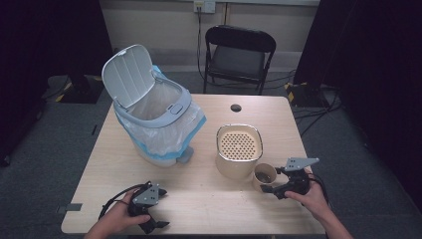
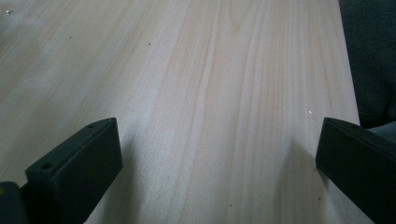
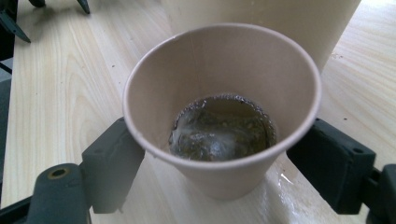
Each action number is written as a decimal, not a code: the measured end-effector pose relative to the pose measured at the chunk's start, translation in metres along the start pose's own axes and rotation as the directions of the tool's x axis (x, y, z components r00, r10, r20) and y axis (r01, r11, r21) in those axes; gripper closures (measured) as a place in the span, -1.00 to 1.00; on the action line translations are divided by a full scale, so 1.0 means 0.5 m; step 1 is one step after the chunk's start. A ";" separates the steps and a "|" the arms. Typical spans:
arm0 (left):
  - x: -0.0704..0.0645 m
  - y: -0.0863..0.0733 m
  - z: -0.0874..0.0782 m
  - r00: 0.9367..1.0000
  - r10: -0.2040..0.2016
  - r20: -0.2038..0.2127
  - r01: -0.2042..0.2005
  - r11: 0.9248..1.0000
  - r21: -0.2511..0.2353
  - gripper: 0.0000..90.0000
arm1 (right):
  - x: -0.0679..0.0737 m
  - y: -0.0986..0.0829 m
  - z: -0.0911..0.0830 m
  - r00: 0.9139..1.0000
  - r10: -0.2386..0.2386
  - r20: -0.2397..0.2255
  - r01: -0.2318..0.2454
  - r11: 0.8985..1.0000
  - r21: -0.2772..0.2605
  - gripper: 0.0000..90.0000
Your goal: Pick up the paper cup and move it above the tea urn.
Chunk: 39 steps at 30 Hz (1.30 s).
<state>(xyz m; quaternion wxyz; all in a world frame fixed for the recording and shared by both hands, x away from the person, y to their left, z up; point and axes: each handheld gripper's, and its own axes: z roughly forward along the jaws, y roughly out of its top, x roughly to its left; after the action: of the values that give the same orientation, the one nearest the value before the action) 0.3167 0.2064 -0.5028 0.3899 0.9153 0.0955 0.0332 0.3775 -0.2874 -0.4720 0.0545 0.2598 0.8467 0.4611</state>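
Black jaws of the left gripper [image 1: 155,219] stand wide apart over bare wooden table [image 2: 210,93] at the near left edge. Behind it sits a lidded bin [image 1: 154,117], then a cream strainer container [image 1: 239,152]. Just beside that, the right gripper [image 3: 219,163] clasps a paper cup [image 3: 224,107] holding murky liquid.

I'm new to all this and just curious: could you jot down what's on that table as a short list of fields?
Held item: paper cup, dregs of brownish liquid with bits inside
Right claw: jaws around the cup's sides
Left claw: open over bare table
Behind cup: beige container with perforated strainer top
Far left: lined trash bin, lid up
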 end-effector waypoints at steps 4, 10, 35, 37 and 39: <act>0.000 0.000 0.000 1.000 -0.001 0.000 0.001 1.000 0.000 -1.00 | 0.000 0.001 0.011 1.000 -0.007 -0.008 0.007 1.000 -0.009 -0.56; 0.000 0.000 0.000 1.000 -0.001 0.000 0.001 1.000 -0.001 -1.00 | -0.007 -0.001 0.019 1.000 -0.005 -0.015 0.005 1.000 -0.022 -0.53; 0.001 0.001 -0.001 1.000 0.003 0.002 -0.003 1.000 0.008 -1.00 | -0.012 -0.001 0.009 0.999 -0.030 0.036 0.032 0.998 -0.053 -0.43; 0.000 0.000 0.000 1.000 0.001 0.001 -0.001 1.000 0.003 -1.00 | -0.016 0.007 -0.004 0.997 -0.041 0.058 0.044 0.998 -0.042 -0.43; 0.000 0.000 0.000 1.000 -0.001 -0.001 0.001 1.000 -0.001 -1.00 | -0.024 0.016 -0.015 0.996 -0.047 0.075 0.049 0.998 -0.037 -0.43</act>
<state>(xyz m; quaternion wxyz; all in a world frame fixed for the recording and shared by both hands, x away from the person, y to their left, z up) 0.3167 0.2063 -0.5029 0.3905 0.9150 0.0958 0.0334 0.3885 -0.2955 -0.4630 0.1018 0.2551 0.8410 0.4660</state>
